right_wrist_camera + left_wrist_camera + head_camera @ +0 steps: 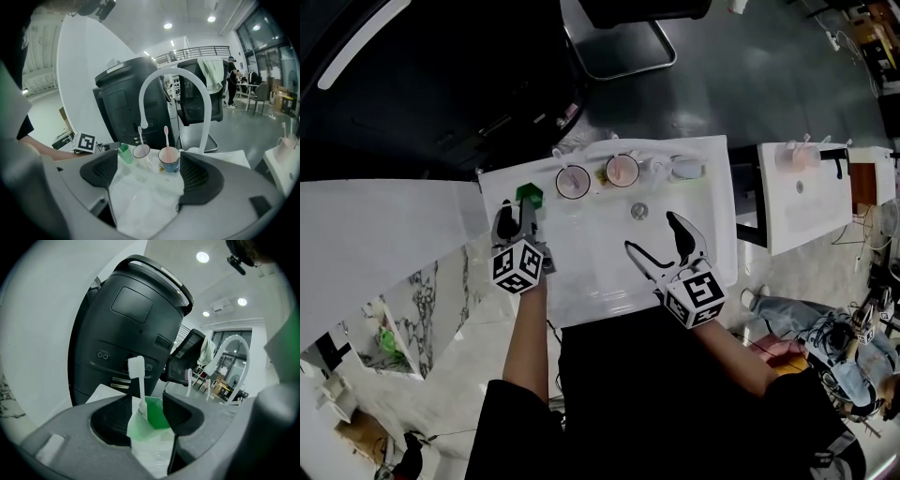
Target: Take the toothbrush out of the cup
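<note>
Since the white toothbrush (pixel 139 380) stood upright in the green cup (pixel 157 416) at the table's (pixel 717 234) back left corner, and looked light, stiff and slick, its bare stem just above the rim seemed the best hold. The left tool (pixel 147 400) sat half-narrowed, its tips flanking the cup but not plainly pressing. The right tool (pixel 149 160) hung wide and empty.
</note>
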Available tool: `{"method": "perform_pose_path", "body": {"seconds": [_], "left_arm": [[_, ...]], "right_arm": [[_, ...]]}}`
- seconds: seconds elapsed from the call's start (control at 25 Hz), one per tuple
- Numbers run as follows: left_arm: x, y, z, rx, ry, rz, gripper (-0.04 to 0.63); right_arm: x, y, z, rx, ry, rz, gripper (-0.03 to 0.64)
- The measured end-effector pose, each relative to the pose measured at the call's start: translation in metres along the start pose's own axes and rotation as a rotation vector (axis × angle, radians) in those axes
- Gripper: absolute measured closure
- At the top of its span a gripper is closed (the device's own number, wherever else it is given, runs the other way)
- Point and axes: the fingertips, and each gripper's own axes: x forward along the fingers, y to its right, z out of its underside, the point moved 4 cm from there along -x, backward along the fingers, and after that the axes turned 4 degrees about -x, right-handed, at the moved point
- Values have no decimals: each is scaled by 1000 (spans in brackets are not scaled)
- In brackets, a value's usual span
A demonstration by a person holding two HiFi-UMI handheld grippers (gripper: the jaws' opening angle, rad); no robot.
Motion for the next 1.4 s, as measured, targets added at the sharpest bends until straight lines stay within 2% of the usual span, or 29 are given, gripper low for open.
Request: {"method": "perform_pose_path", "body": {"seconds": [0.12,0.48,1.12,1.4], "left_arm": [[1,-1,0,12,-4,-4,398],[4,-5,2,19,-19,-26,525],[-11,2,-19,56,27,1,560],[-23,12,-49,80,90,22,560]], "right_arm": [[0,2,1,6,-6,8,206],[-3,0,-2,20,11,8,204],[-21,-18,1,6,32,9,206],[-29,-25,1,-1,52,9,206]]}}
